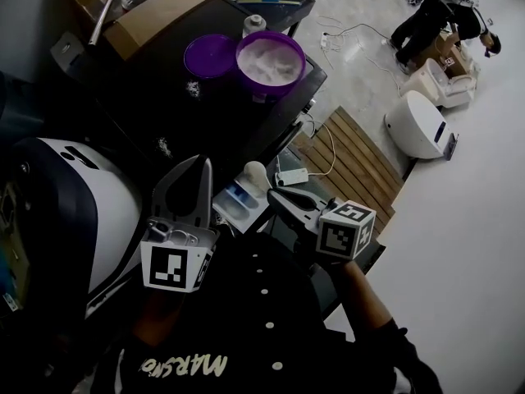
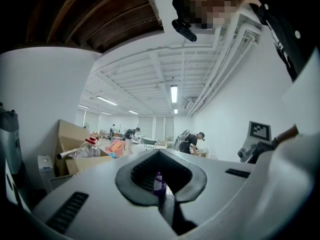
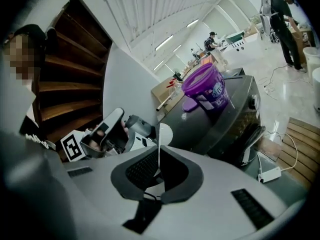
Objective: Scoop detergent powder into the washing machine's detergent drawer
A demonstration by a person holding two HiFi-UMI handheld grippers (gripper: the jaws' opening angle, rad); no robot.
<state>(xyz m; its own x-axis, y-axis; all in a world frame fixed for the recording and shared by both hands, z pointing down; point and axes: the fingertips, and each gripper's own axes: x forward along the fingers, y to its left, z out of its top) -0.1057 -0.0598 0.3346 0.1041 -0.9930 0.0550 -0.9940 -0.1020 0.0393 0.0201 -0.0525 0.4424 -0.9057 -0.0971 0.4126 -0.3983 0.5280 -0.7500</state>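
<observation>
Atop the dark grey washing machine (image 1: 205, 113) stands a round purple plastic tub (image 1: 275, 91) full of white detergent powder (image 1: 267, 60). Its flat purple lid (image 1: 209, 54) lies just beside it on the left, touching the tub's wall. At the machine's near edge the white detergent drawer with blue inserts (image 1: 238, 203) is pulled out towards the person.

The right gripper (image 1: 275, 194) has its jaws pinched on the thin handle of a small white plastic scoop (image 1: 256, 173). The scoop's rounded bowl stands up past the jaw tips, over the drawer's right end. Whether the bowl holds any powder cannot be told. From the right gripper view the handle runs as a narrow white strip between the two dark pads, with the bowl above them and the tub further off on the machine top.

The left gripper (image 1: 203, 167) is held just left of the drawer with its tips pointing towards the tub. Its jaws are pressed together, and nothing is held between them.

Right of the machine, a wooden slatted board (image 1: 353, 158) lies on the pale floor, with a white power strip (image 1: 293, 176) at its near end. A brown cardboard box (image 1: 156, 11) sits behind the tub. Well apart, at the room's far side, a person in dark clothes (image 1: 435, 19) bends over.
</observation>
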